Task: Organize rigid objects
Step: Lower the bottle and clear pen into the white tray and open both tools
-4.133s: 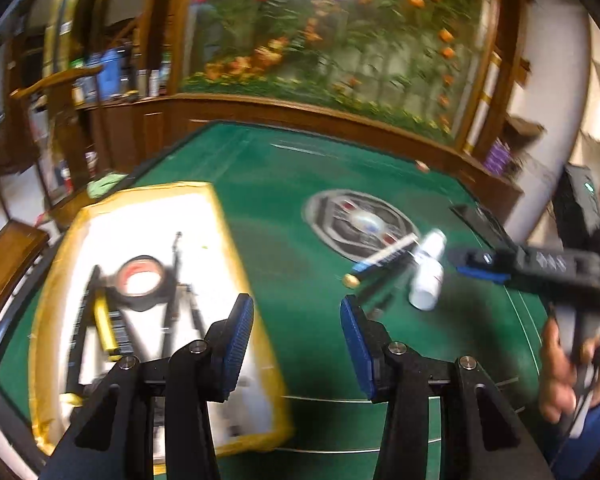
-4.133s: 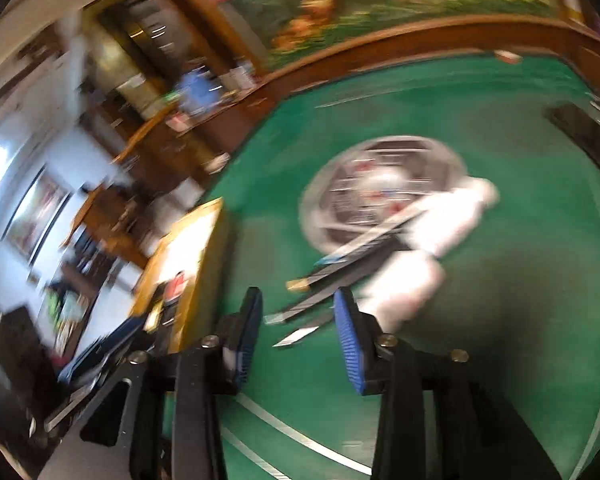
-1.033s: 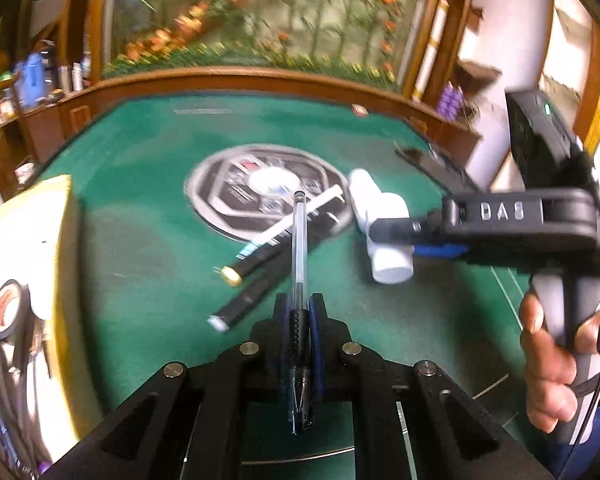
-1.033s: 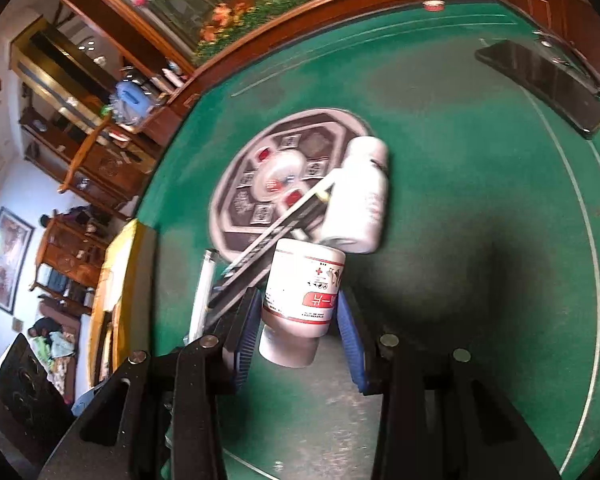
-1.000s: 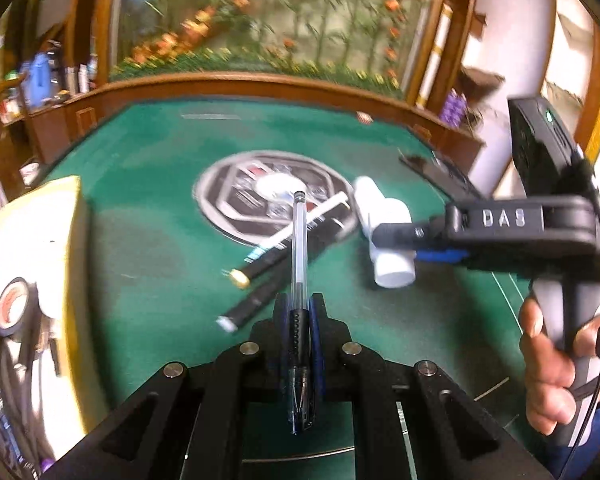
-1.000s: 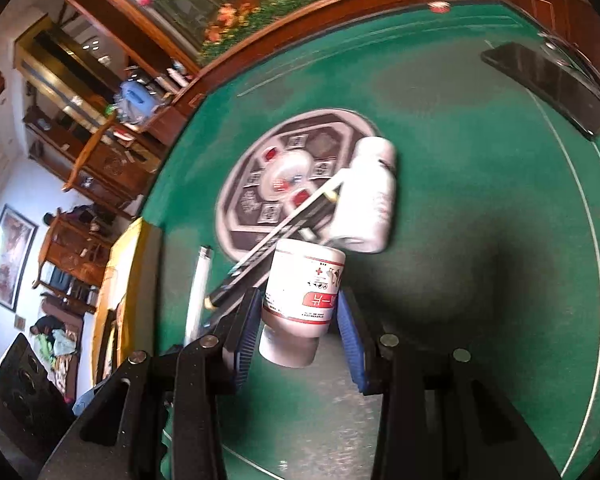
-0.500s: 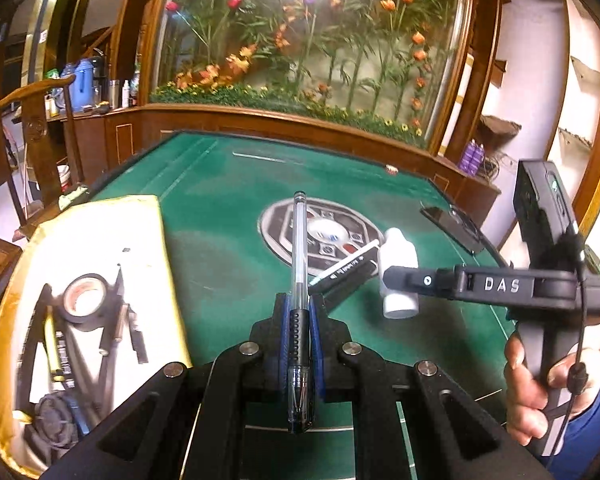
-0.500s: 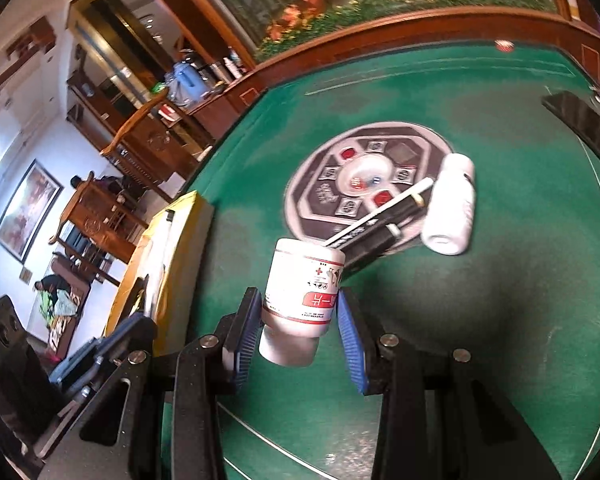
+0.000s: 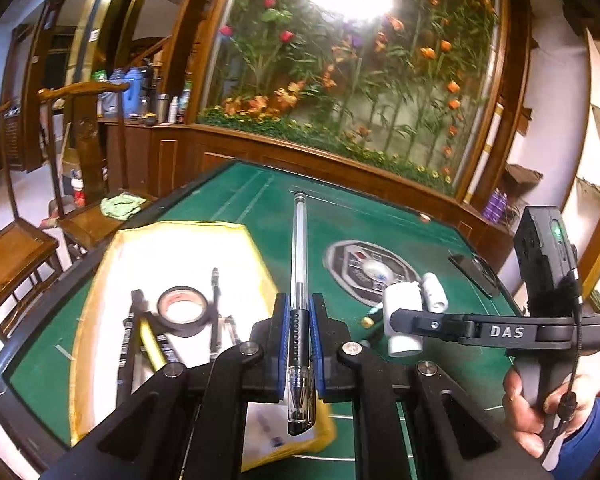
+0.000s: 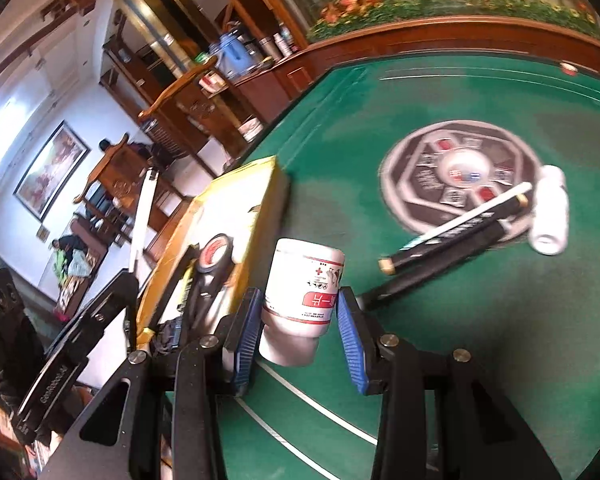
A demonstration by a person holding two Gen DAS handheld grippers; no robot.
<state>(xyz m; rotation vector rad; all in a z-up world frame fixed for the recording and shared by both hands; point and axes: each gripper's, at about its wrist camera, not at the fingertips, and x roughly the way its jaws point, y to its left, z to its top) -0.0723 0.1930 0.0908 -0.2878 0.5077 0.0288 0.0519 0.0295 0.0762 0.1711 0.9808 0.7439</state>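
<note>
My left gripper (image 9: 299, 322) is shut on a clear ballpoint pen (image 9: 300, 248) that points away from me, above the near right corner of the yellow-rimmed tray (image 9: 100, 264). The right gripper (image 10: 298, 308) is shut on a white pill bottle with a red label (image 10: 306, 284), held above the green felt beside the tray (image 10: 260, 192). In the left wrist view the right gripper (image 9: 400, 314) and its bottle (image 9: 402, 320) hang to the right. Still lying on the felt are a second white bottle (image 10: 550, 212) and some dark pens (image 10: 452, 240).
The tray holds a roll of black tape (image 9: 182, 310), pens and other dark tools. A round grey emblem (image 10: 460, 168) marks the table's middle. A dark phone (image 9: 474, 274) lies at the far right. Wooden chairs (image 9: 16, 248) stand left of the table. A person's hand (image 9: 532, 404) grips the right handle.
Both grippers rose and moved left toward the tray, each keeping its hold. The tray now fills more of both views, and the pens and second bottle on the felt lie farther off.
</note>
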